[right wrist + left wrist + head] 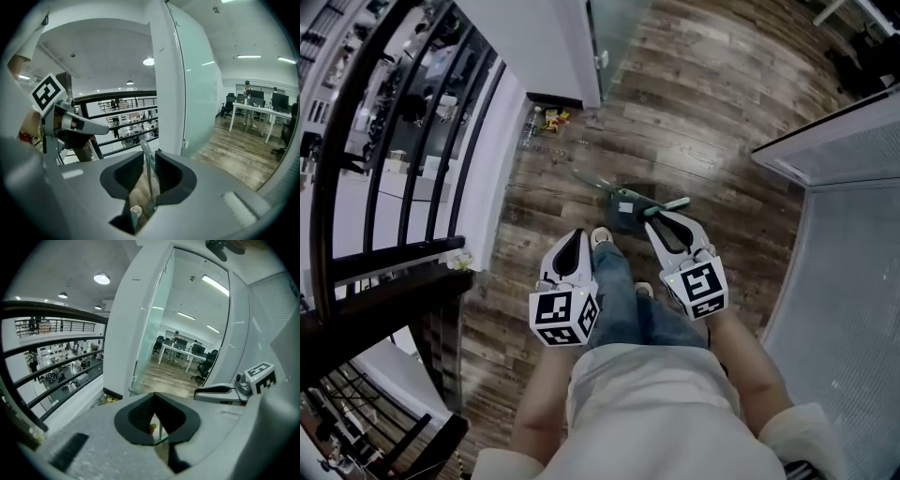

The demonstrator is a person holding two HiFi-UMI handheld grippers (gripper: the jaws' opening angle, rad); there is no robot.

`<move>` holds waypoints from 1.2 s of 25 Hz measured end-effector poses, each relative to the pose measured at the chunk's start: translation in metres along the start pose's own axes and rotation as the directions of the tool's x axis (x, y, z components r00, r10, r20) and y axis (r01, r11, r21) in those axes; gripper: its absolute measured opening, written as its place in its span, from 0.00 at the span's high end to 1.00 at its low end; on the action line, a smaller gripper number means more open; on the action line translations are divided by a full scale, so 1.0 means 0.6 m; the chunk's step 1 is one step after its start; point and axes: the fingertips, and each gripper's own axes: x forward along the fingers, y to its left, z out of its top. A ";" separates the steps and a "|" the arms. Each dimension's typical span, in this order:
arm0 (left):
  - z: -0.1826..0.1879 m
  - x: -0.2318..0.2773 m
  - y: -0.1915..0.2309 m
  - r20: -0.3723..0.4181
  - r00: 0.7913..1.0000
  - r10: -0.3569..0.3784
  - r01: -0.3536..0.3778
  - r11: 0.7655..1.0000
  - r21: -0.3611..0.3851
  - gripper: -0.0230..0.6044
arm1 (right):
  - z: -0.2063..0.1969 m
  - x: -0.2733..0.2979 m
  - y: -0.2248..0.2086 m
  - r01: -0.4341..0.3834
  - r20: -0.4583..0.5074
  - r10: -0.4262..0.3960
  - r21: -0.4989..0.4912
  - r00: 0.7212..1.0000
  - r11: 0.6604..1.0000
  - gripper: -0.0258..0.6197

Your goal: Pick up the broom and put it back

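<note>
The broom [623, 202] lies on the floor [703, 122], handle running far-left, nearest the right gripper [673, 220], whose spread jaws straddle it (not pinching); the left gripper [577, 234] has its jaws pressed together.

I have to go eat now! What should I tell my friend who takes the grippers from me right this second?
Left gripper: shut, empty.
Right gripper: open; the broom's thin handle shows in its gap, not pinched.
Broom: lying on the floor, just ahead of the shoe, next to a dark piece with a green grip.
Done: nothing that shows; the broom is not lifted yet.
Left: grip the handle, lift the broom, put it back. Its spot isn't clear from here.
</note>
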 end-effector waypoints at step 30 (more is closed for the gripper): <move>-0.099 0.120 0.070 -0.153 0.988 -0.003 -0.001 1.000 -0.026 0.96 | -0.151 0.209 -0.046 0.010 -0.180 -0.039 -0.159 0.983 0.987 0.72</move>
